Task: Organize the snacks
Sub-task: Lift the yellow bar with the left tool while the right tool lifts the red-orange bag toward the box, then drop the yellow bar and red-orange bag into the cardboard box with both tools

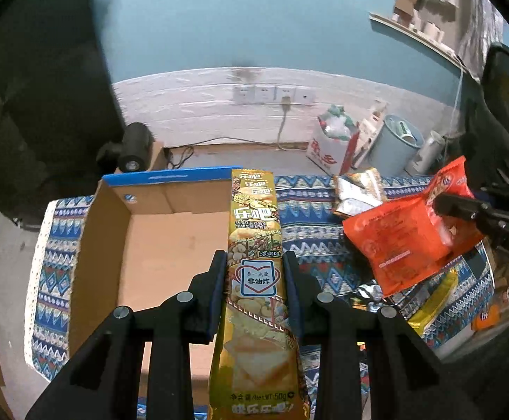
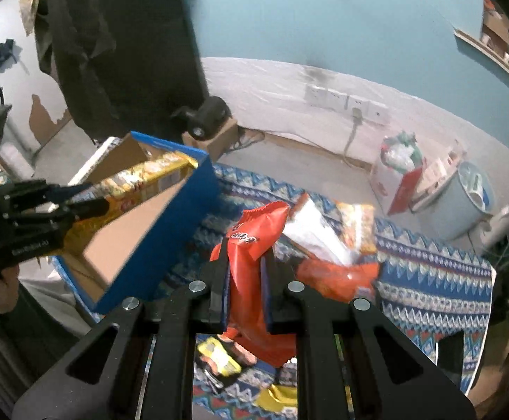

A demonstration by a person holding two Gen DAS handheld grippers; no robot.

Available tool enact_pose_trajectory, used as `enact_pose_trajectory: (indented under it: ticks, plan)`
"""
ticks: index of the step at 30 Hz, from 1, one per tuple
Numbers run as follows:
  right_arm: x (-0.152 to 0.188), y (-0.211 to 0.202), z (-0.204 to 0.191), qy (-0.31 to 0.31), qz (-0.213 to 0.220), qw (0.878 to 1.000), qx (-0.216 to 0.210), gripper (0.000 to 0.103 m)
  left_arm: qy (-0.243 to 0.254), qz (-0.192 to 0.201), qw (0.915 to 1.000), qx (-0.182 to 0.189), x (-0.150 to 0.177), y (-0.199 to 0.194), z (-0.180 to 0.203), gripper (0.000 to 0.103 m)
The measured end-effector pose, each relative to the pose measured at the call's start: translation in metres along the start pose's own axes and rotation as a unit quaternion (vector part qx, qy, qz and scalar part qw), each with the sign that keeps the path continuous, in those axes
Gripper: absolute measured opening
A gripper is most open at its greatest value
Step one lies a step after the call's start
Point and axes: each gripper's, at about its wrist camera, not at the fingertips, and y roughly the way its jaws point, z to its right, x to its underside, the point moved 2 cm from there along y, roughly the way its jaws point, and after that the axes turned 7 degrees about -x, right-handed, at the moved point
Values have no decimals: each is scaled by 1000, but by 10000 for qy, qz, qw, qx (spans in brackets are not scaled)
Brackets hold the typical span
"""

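Observation:
My left gripper (image 1: 254, 259) is shut on a long yellow snack pack (image 1: 254, 231), held lengthwise over the right wall of an open cardboard box with blue outer sides (image 1: 170, 231). In the right wrist view the same pack (image 2: 142, 178) reaches over the box (image 2: 170, 224) from the left gripper (image 2: 89, 199). My right gripper (image 2: 245, 248) is shut on an orange-red snack bag (image 2: 254, 231), held above the patterned cloth. That bag also shows in the left wrist view (image 1: 408, 234), pinched by the right gripper (image 1: 447, 206).
A blue patterned tablecloth (image 2: 429, 280) covers the table. Other snack packs lie on it: a white-orange pack (image 2: 328, 231), an orange bag (image 2: 338, 276), yellow packs (image 2: 219, 353). On the floor beyond stand a bin (image 2: 464, 203) and a carton (image 2: 398, 171).

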Motion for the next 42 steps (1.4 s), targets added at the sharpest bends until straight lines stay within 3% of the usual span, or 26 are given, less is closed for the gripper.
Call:
enact_pose_trajectory:
  ticks: [16,27,38,40,42]
  plan:
    - [-54,48,-84,-481,-38,9974,-535,12,-681,24,9969,-387,17,-1,-86,32]
    - [-56,106,-114,-572,-542,9941,-749,12,-909,-274,9938,-571,36,21,-123,32]
    - [-47,148,-134,-450,-1067,9869,-1125,12,-1006,-524,9916,-629,46,35,-135,32]
    - [-45,152,-137,-450,-1141,9849,-1224,13,-989,-527,9918,-614,46,35,-134,21]
    - [-43,157,-140,-483,-1261,9826,-1275,17,-937,-518,9922,-634,45,34,-132,21]
